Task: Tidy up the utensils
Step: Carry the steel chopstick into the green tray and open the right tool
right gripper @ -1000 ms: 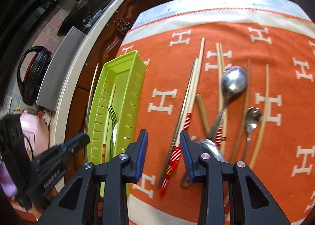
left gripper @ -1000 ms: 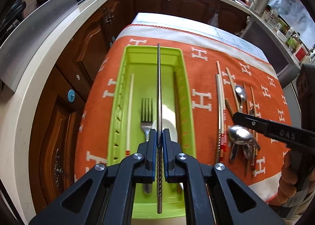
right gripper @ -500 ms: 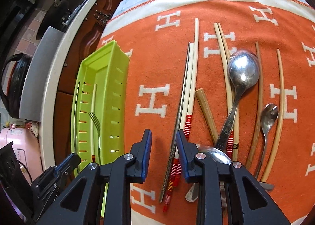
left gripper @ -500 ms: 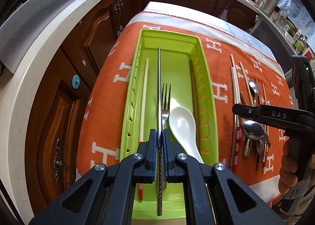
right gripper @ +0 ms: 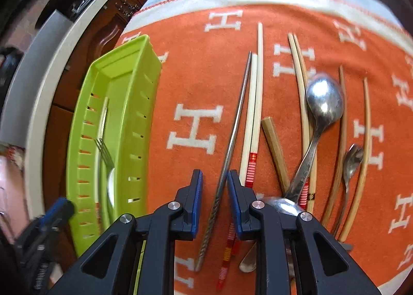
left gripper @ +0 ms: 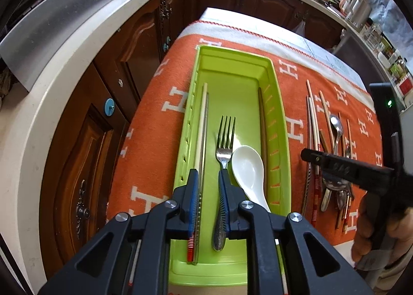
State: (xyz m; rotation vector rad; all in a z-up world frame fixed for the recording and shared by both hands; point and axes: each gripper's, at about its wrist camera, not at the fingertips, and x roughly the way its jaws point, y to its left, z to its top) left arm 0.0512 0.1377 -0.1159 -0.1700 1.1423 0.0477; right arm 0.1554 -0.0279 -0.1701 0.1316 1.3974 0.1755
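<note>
left wrist view: the left gripper point(left gripper: 208, 186) hangs over the near end of the green tray point(left gripper: 280, 124). its jaws have just been opening and now stand apart with nothing pinched; the metal chopstick point(left gripper: 204, 140) lies loose in the tray, close along the left pad, beside a pale chopstick point(left gripper: 200, 140) by the left wall. a fork point(left gripper: 225, 140) and a white spoon point(left gripper: 249, 173) fill the middle, and a dark stick lies against the right wall. the fork handle sits just by the right pad, so a careless lift could catch and drag it. the tray's slotted walls are close on both sides; the free way out is straight up. farther right, the right gripper point(left gripper: 343, 168) hovers over the loose pile on the orange cloth point(left gripper: 155, 124).

right wrist view: the right gripper point(right gripper: 214, 199) straddles a second metal chopstick point(right gripper: 232, 145) on the cloth. its jaws have just been closing, but the pads do not press it yet. the red-banded chopsticks point(right gripper: 254, 124) lie touching it on the right, right by that pad, so a closing pinch could nip one too or roll the thin metal stick away. bare cloth lies to the left up to the tray; spoons point(right gripper: 324, 100) and sticks crowd the right.
</note>
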